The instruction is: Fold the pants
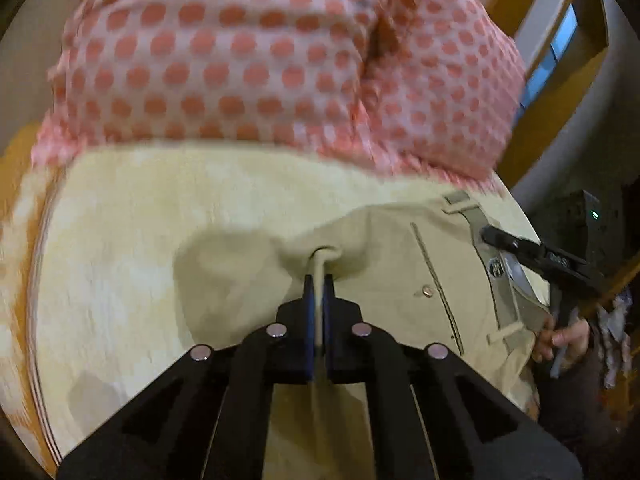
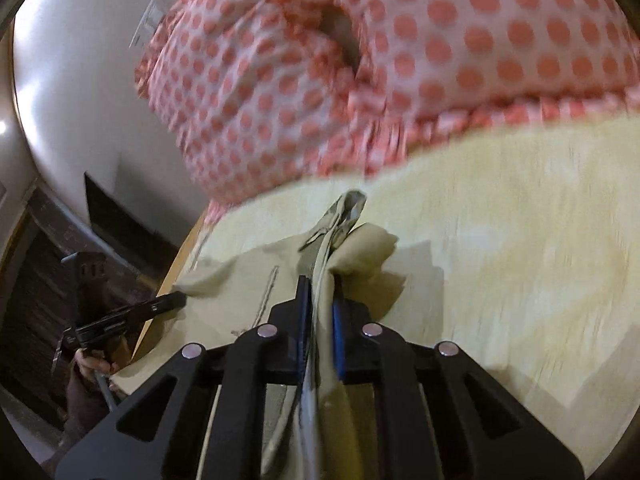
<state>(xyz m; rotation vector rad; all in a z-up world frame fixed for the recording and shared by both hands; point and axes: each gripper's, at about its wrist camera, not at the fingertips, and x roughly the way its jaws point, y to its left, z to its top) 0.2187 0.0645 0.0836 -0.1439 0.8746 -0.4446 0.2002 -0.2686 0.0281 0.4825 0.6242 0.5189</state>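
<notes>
Both claws pinch the soft khaki cotton pants on the pale yellow tabletop.

The left claw (image 1: pixel 318 280) is closed on a raised fabric fold; the right claw (image 2: pixel 320 292) is clamped on a bunched edge of the khaki pants (image 1: pixel 380 264). The cloth looks light and limp, likely to sag, so seams and waistband seem the firmest holds. Beyond, on the tabletop (image 1: pixel 132 208), lies a pink polka-dot cloth (image 1: pixel 240 60).

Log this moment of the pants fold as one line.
left claw: shut on pants | right claw: shut on pants waistband | surface: yellow sheet | behind: polka-dot pillows
</notes>
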